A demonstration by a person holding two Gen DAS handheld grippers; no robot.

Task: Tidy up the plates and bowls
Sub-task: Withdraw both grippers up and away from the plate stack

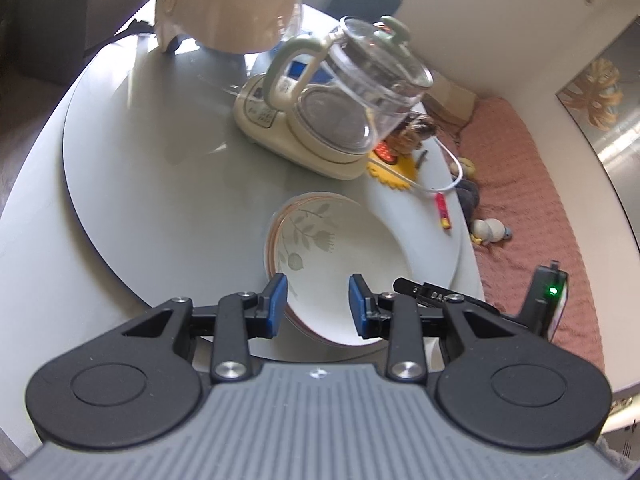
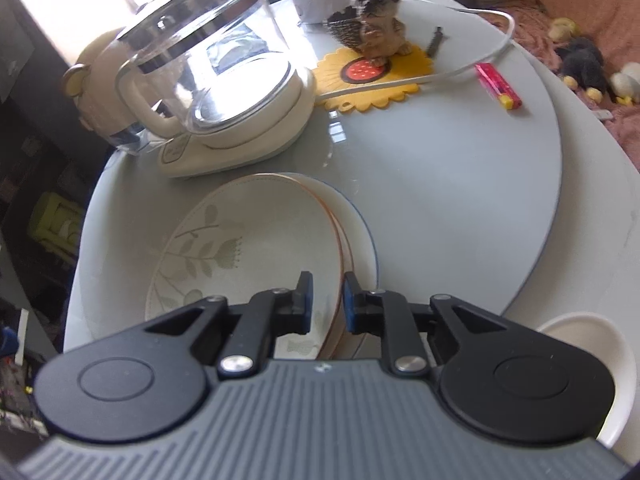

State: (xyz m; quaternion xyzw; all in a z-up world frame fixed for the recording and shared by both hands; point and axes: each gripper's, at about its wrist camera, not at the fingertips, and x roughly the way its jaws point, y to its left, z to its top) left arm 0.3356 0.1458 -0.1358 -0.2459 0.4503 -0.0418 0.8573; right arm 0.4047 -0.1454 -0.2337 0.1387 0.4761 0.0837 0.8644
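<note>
A stack of white plates (image 1: 352,248) with a grey leaf pattern and orange rims sits on the glass turntable (image 1: 160,160). The lowest plate (image 2: 370,240) has a blue rim. My left gripper (image 1: 318,304) hovers above the stack's near edge, jaws apart with nothing between them. My right gripper (image 2: 328,304) straddles the stack's right rim (image 2: 340,264). Its jaws stand narrowly apart, and a strip of plate surface shows beside the left pad. In the left wrist view the right gripper's black body shows at the stack's right side.
A glass kettle (image 2: 208,80) on a cream base stands just behind the plates. Farther back are a hedgehog figure (image 2: 372,24) on a yellow mat (image 2: 400,76), a white cable (image 2: 480,68) and a pink lighter (image 2: 498,86). A pink-covered couch (image 1: 540,200) flanks the table.
</note>
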